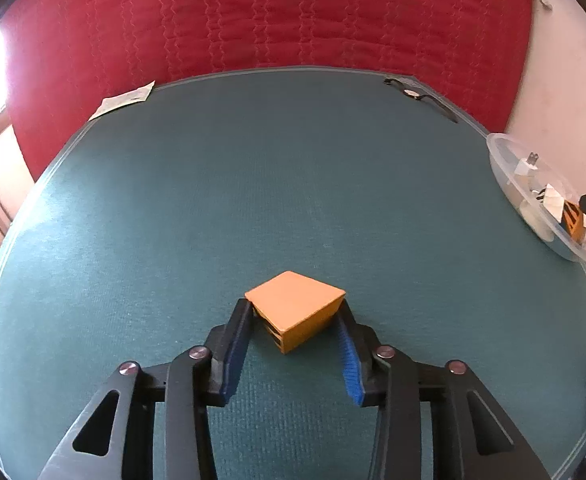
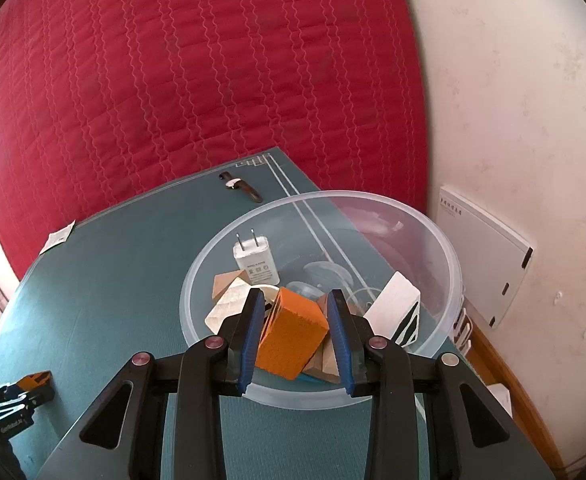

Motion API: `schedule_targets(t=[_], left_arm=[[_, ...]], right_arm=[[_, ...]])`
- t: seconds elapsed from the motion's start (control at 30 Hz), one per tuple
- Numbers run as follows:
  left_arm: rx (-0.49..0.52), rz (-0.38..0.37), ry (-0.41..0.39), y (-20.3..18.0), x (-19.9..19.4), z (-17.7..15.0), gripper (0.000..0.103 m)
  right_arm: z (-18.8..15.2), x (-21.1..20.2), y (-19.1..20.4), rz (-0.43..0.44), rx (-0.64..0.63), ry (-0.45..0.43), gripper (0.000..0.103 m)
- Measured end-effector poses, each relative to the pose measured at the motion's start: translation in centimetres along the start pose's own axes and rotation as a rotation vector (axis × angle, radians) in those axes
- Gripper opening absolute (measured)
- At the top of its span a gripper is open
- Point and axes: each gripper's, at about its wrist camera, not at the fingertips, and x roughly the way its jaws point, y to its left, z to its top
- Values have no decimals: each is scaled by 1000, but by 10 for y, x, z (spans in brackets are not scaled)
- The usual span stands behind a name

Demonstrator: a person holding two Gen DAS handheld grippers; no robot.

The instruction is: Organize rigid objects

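An orange block [image 1: 293, 308] rests on the green mat [image 1: 253, 180], corner toward the camera. My left gripper [image 1: 295, 308] is shut on it, one blue-padded fingertip against each side corner. In the right wrist view my right gripper [image 2: 295, 300] is shut on a second orange block [image 2: 293, 336], holding it tilted inside a clear plastic bowl [image 2: 373, 196]. Under it in the bowl lie a white charger plug [image 2: 255, 260], a white block [image 2: 393, 300] and several wooden pieces [image 2: 225, 284]. The left wrist view shows the bowl [image 1: 501, 140] at the mat's right edge.
A black strap-like item [image 1: 417, 94] lies at the mat's far right corner and a paper slip [image 1: 125, 100] at its far left. A red quilt [image 1: 273, 12] hangs behind. A white board [image 2: 481, 248] leans on the wall at right.
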Motion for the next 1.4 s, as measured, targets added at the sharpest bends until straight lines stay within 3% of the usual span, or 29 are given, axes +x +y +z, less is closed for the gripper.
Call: schedule_targets(t=[0.3,0.7,1.07,1.4], left_arm=[[49,-41,-46,-19,-10,13,37],[203,-160,-107,-96,-22,49,37],[276,-300,-77,-160,-3,71,37],[331,-363,-92,-196,13,83,38]], right_arm=[[0,1,-1,-2,8,-9,34],[7,0,-16,-26,63,-35,34],[9,4,-34,-46,113,-36,34],[7,5,-38,-36,120,-35,34]])
